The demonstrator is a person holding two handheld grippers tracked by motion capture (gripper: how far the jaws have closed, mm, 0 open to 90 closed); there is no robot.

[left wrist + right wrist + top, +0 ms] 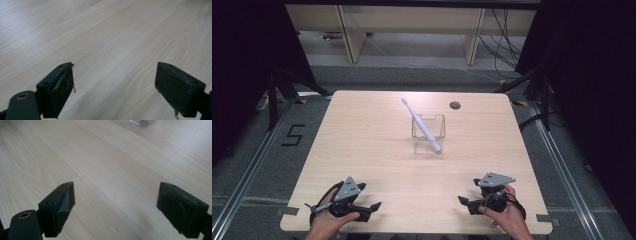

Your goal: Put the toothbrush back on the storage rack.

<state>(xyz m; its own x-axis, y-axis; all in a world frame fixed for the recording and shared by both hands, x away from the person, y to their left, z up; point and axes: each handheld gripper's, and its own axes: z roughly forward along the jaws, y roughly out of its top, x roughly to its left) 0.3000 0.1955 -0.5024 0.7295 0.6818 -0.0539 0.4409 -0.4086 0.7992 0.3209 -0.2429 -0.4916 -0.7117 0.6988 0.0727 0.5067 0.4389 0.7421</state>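
A clear plastic box stands at the middle of the wooden table. A white toothbrush leans in it, head up toward the far left. Its lower end rests at the box's front right corner. My left gripper lies near the front left edge, held by a hand, jaws apart. Between those jaws there is bare wood. My right gripper rests near the front right edge, also open over bare wood. A corner of the box shows at the top of the right gripper view.
A round cable hole sits in the table's far right part. Beyond the table are wooden furniture legs and loose cables on the floor. A "5" mark lies on the floor at the left.
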